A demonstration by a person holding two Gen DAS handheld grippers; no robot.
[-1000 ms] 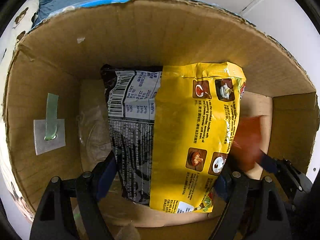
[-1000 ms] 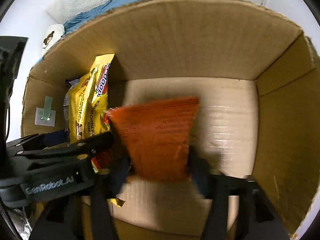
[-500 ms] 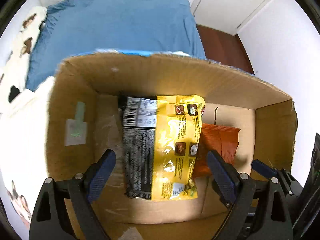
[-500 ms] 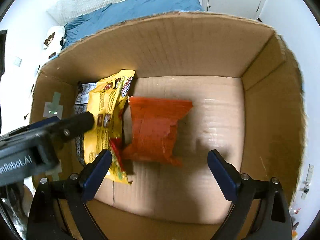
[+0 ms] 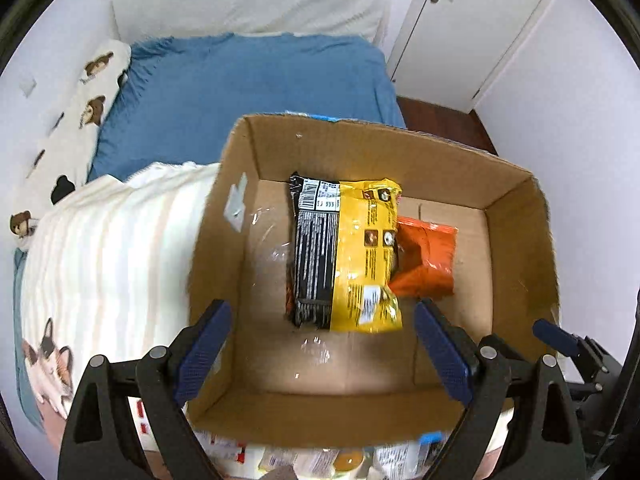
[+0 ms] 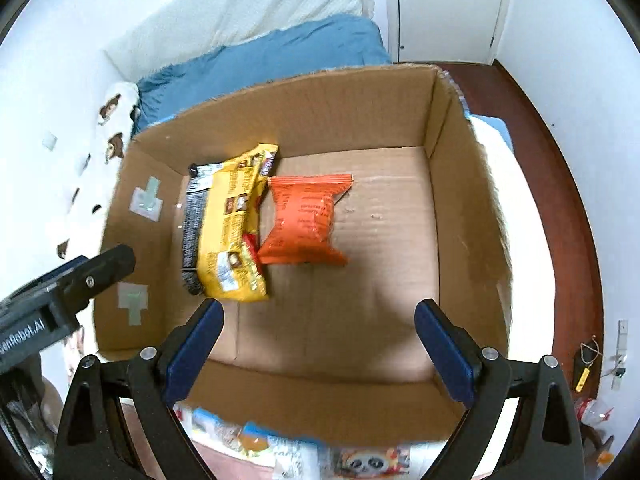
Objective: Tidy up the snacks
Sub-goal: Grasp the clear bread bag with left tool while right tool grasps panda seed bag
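An open cardboard box (image 5: 516,240) (image 6: 468,216) holds a yellow noodle packet (image 5: 366,256) (image 6: 234,232) lying over a black packet (image 5: 312,248) (image 6: 193,224), with an orange snack packet (image 5: 426,258) (image 6: 306,220) beside them on the box floor. My left gripper (image 5: 322,348) is open and empty, raised above the box's near edge. My right gripper (image 6: 320,348) is open and empty, also above the near edge. The left gripper's body shows at the left of the right wrist view (image 6: 68,284).
More snack packets (image 5: 320,460) (image 6: 288,450) lie on the bed below the box's near wall. A blue blanket (image 5: 248,84) and a striped cream blanket (image 5: 108,240) lie beyond and left of the box. A door (image 5: 472,20) stands at the far right.
The right gripper let go of the orange packet, which now lies in the box. Both grippers opened and rose up and back out of the box.
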